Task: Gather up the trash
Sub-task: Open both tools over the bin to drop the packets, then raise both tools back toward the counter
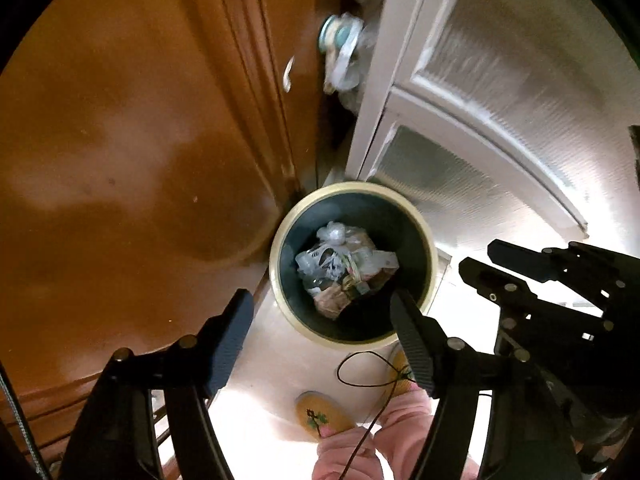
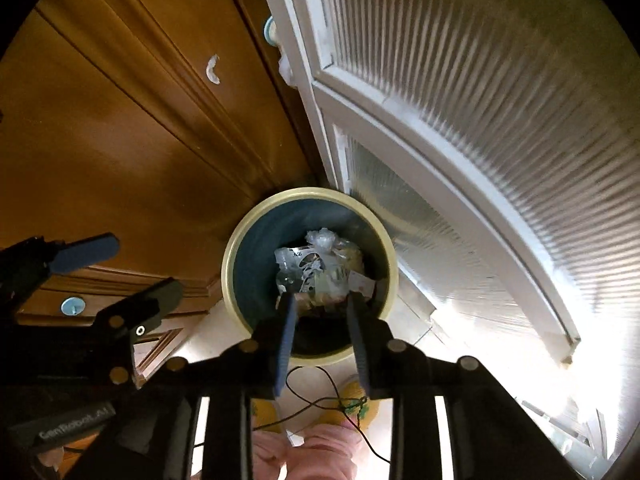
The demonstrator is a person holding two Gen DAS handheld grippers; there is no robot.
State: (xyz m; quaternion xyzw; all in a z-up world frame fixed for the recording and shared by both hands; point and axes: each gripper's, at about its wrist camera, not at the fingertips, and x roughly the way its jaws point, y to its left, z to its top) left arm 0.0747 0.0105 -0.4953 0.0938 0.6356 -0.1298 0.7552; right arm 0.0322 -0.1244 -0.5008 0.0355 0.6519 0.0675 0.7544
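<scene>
Brown wood of a cabinet door (image 1: 132, 152) fills the left of both views, and a white door with ribbed glass (image 1: 492, 92) fills the right; wedged low in the corner between them stands a round bin (image 1: 280, 240) with a cream rim and dark inside. Crumpled trash (image 1: 344, 264), clear plastic and paper, lies at the bottom of the bin, centre of frame. Both tools point down over it. The left gripper (image 1: 320, 316) is spread wide, with nothing between its jaws. The right gripper (image 2: 322, 308) stands partly open above the near rim, its jaws apart and empty too, so the load looks released. From here the thin black cord (image 1: 360, 384) looping at lower centre, over the yellow slippers (image 1: 320, 414), could snag a finger as the hands lift. A careless pull might also knock the bin against the doors.
</scene>
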